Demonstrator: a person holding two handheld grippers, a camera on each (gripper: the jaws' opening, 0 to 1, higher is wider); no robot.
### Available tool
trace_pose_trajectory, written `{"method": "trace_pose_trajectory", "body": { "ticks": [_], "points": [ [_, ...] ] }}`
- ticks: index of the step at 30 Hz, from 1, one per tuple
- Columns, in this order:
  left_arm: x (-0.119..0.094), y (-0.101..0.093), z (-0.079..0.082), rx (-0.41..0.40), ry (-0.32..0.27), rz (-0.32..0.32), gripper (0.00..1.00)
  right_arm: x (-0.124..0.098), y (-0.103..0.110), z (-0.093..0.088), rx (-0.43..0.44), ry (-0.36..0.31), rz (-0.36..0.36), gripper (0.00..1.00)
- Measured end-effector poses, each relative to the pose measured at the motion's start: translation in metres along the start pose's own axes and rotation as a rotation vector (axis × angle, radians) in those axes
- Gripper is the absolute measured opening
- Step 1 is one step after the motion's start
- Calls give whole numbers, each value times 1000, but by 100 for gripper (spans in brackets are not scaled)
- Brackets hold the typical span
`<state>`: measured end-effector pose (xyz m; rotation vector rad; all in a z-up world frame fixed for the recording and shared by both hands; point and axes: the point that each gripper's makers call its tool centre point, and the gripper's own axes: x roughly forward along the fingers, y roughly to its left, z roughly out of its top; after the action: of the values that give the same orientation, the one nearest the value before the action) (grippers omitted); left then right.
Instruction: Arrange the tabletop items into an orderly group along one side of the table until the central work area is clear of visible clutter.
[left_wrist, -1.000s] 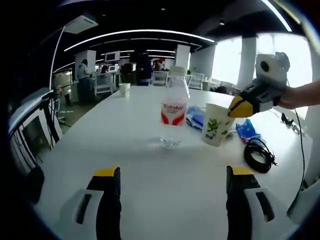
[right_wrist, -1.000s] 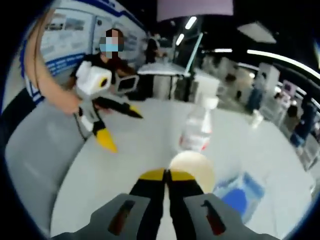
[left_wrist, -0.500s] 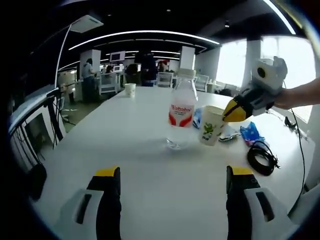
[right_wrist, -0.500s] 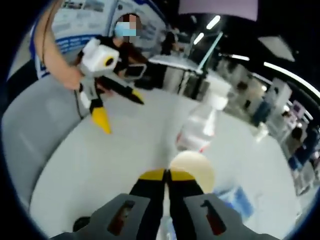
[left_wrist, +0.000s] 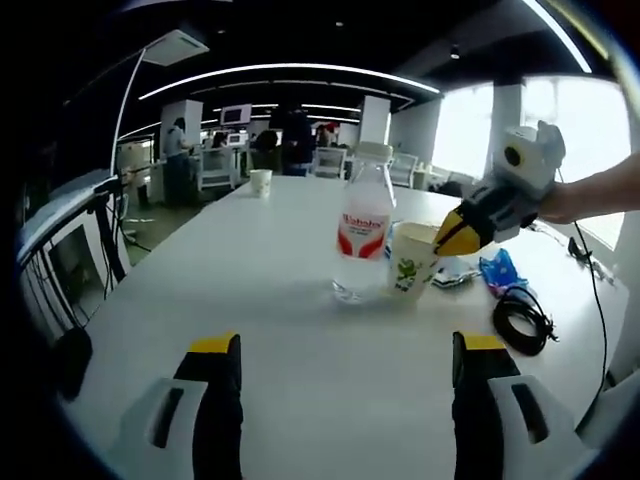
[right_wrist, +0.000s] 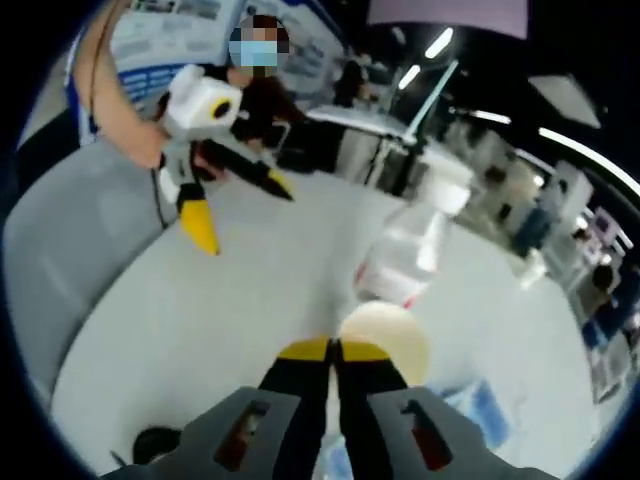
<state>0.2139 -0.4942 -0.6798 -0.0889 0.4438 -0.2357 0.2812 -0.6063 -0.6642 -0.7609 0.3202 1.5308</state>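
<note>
A clear water bottle (left_wrist: 362, 235) with a red label and white cap stands upright on the white table (left_wrist: 240, 270). Just right of it is a paper cup (left_wrist: 411, 264) with a green print, and my right gripper (left_wrist: 462, 229) is shut on its rim. In the right gripper view the shut yellow-tipped right gripper (right_wrist: 335, 350) pinches the cup (right_wrist: 388, 342), with the bottle (right_wrist: 408, 258) just beyond. My left gripper (left_wrist: 345, 344) stands open over bare table, nearer than the bottle. It also appears as the left gripper (right_wrist: 243, 215), held open by a hand.
Blue packets (left_wrist: 497, 268) and a coiled black cable (left_wrist: 520, 318) lie right of the cup. A second paper cup (left_wrist: 261, 180) stands far back on the table. The blue packet (right_wrist: 478, 400) sits beside my right jaws. Desks, chairs and people stand beyond the table.
My right gripper has carried the paper cup left and down until it sits close beside the bottle. The left gripper stays open.
</note>
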Motion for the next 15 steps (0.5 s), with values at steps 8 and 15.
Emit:
{"method": "trace_pose_trajectory", "body": {
  "ticks": [8,15],
  "points": [
    [-2,3,3,-14,-14,9,84,0,2,-7,-42,17,28,0],
    [-2,7,3,-29,-19,22,84,1,1,-7,-49,19,36,0]
  ]
}}
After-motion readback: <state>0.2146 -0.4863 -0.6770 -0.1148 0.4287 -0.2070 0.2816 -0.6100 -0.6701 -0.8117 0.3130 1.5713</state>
